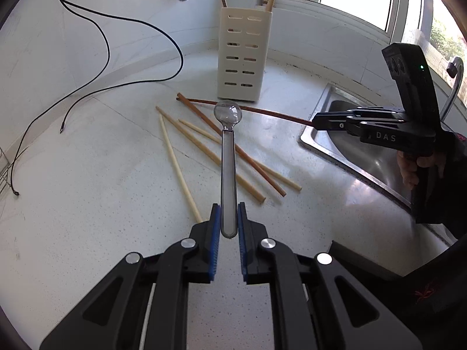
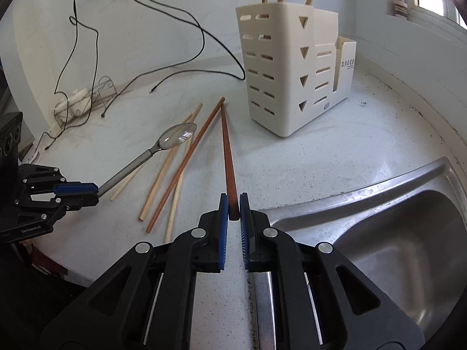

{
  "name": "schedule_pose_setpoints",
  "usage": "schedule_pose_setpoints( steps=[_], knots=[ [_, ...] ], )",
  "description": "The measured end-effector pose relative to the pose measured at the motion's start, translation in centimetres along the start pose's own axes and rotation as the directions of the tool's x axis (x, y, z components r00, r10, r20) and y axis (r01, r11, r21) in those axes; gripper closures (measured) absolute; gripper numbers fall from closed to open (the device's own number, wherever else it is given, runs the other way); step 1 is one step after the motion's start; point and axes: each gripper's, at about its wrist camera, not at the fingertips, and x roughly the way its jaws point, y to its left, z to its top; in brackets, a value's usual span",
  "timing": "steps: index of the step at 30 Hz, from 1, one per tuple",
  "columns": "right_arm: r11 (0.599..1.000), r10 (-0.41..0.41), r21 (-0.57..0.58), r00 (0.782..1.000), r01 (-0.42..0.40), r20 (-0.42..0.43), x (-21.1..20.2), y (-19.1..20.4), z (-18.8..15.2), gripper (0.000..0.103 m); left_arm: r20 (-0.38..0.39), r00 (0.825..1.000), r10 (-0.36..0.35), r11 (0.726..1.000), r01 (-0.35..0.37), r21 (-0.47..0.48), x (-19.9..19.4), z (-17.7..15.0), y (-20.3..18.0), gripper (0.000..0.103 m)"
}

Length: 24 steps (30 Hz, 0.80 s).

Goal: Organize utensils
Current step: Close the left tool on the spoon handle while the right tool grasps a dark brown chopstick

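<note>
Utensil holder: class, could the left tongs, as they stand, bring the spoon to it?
Probably yes: the left tongs grip the spoon, and the counter up to the utensil holder carries only flat chopsticks.

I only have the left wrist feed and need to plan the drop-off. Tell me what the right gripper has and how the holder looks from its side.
Observer: The right gripper is shut on a reddish-brown chopstick, held by its thick end, pointing away toward the holder.
Operator: Describe the utensil holder beyond the face I see.
Observer: The utensil holder steps down into lower compartments on its far side, the lowest one bearing printed lettering.
Operator: Report how many sticks stand in it.
Observer: Three chopsticks rise from the tall compartment.
Operator: Check my spoon.
Observer: The left gripper is shut on the clear spoon by its handle end, bowl raised over the loose chopsticks.
</note>
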Motion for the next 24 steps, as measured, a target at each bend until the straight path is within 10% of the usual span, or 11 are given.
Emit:
schedule_pose_setpoints(
  steps=[24],
  knots=[
    [0.995,-0.053,0.095,0.94,0.022,0.337,-6.9,0.4,6.7,0.096,0.096,0.994,0.045,0.997,-0.052,0.063,-3.9,6.5,1.7,0.092]
  ],
)
